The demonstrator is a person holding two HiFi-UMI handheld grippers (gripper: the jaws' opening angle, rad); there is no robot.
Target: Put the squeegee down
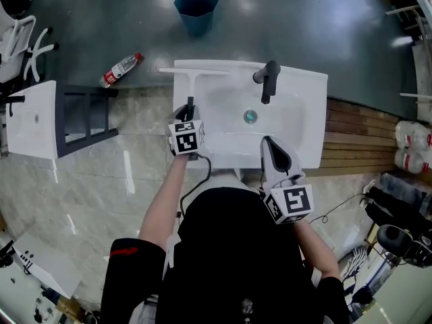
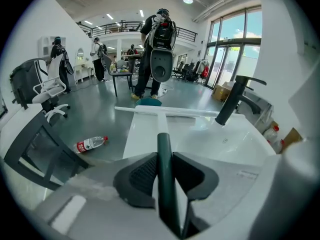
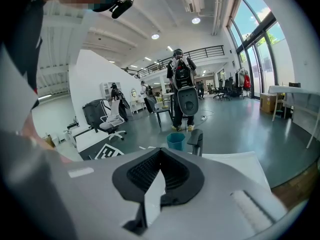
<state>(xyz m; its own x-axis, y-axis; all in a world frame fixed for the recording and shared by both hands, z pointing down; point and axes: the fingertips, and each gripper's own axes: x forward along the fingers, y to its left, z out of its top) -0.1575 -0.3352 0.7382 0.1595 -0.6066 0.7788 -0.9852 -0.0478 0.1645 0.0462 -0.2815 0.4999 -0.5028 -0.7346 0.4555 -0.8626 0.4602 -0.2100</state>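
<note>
Now squeegee (image 2: 163, 143) handle gripped in left claw (image 2: 165, 174), blade at sink (image 1: 312, 117) far rim; release required next. Right claw (image 3: 160, 156) closed, empty.

The squeegee (image 1: 192, 83) lies with its blade along the washbasin's (image 1: 310, 113) back rim, left of the faucet (image 1: 268, 79), with the drain (image 1: 250, 116) in the bowl's middle. On the floor, a bin (image 1: 196, 9) stands behind the washbasin and a bottle (image 1: 121, 69) lies to its left.
</note>
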